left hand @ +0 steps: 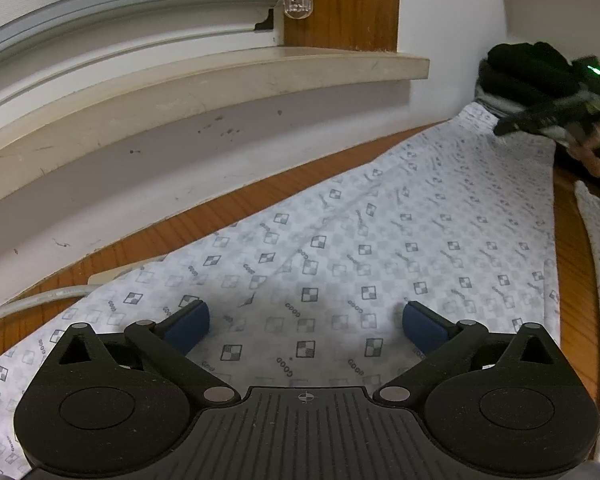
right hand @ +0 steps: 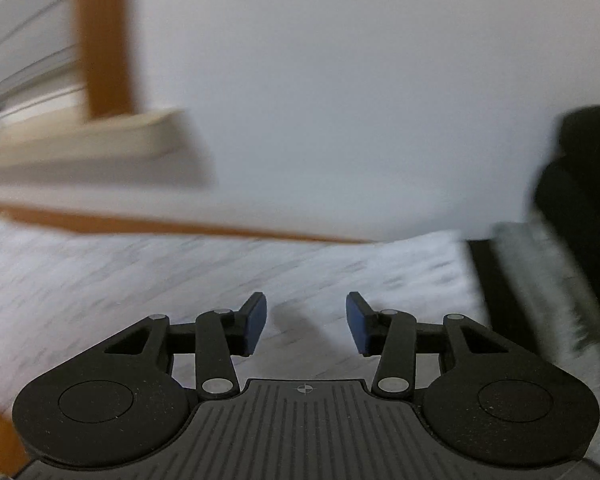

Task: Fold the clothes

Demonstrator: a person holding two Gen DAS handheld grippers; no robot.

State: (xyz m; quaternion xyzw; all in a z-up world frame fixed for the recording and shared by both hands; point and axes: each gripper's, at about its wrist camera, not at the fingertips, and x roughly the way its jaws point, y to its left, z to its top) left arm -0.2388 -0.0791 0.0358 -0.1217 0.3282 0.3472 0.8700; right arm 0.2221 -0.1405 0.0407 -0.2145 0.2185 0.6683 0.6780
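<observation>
A white garment (left hand: 380, 240) printed with small grey checks and the word "GOOD" lies flat across the wooden table (left hand: 220, 208). My left gripper (left hand: 306, 314) hovers low over its near part, jaws wide open, nothing between the blue pads. In the left wrist view my right gripper (left hand: 512, 126) is blurred at the garment's far right end, held by a hand (left hand: 592, 156). In the right wrist view, which is blurred, the right gripper (right hand: 306, 320) stands open over the same garment (right hand: 140, 280) with nothing between its pads.
A stack of dark folded clothes (left hand: 520, 64) sits against the wall at the far right, also seen as dark clothes (right hand: 580, 200). A window sill (left hand: 220, 76) and white wall run behind the table. A white cable (left hand: 40, 300) lies at the left.
</observation>
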